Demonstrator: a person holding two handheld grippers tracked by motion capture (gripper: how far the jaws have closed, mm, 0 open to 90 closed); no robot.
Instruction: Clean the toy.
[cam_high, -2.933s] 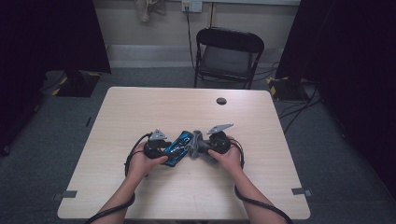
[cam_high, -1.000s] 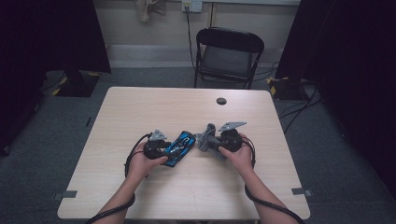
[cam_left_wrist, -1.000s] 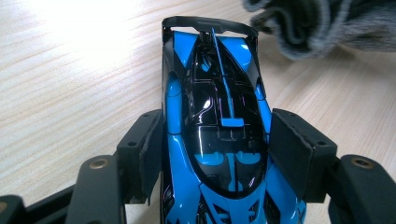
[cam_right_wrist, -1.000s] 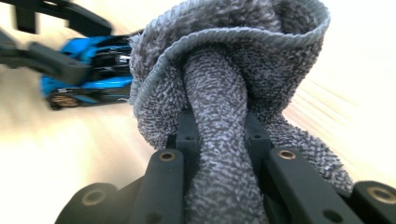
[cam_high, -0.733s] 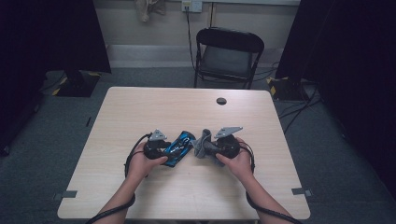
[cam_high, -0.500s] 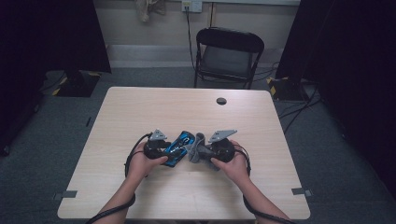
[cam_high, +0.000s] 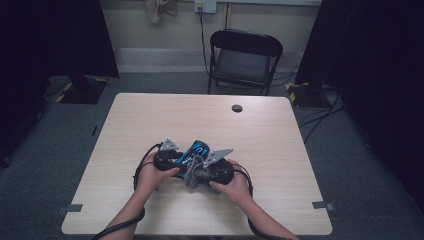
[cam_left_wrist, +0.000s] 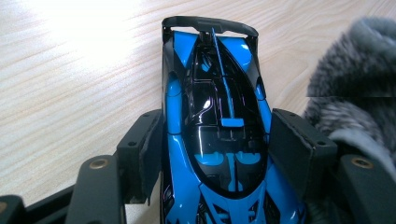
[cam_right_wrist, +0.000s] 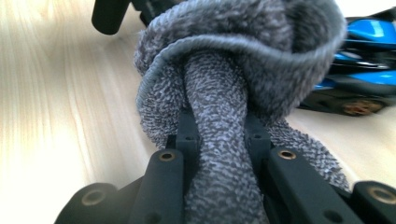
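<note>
Nearest to the person, the right gripper (cam_high: 196, 176) has its jaws closed tight on a bunched grey cloth (cam_right_wrist: 219, 116); the folded fabric runs up between the two black jaws and swells into a thick wad above them. Just to its left, the left gripper (cam_high: 176, 161) clamps the blue and black toy car (cam_left_wrist: 217, 135) by its two flanks, one pad pressed on each side, with the jaws about half apart around the body.

The car's long axis runs along the left gripper's own jaws, slanting away from the person and toward the right on the table (cam_high: 150, 120). Its black spoiler end points away from that gripper. The cloth lies beside the car on its right side, against or almost against the bodywork; I cannot tell if they really touch. So the right hand is the one nearer for a wipe, and I judge the stroke must go along the car's length.

No brand, label or writing is readable on the car or cloth.

Farther off, a small dark round thing (cam_high: 237, 108) sits near the table's far edge, and behind it stands a black folding chair (cam_high: 244, 60).
</note>
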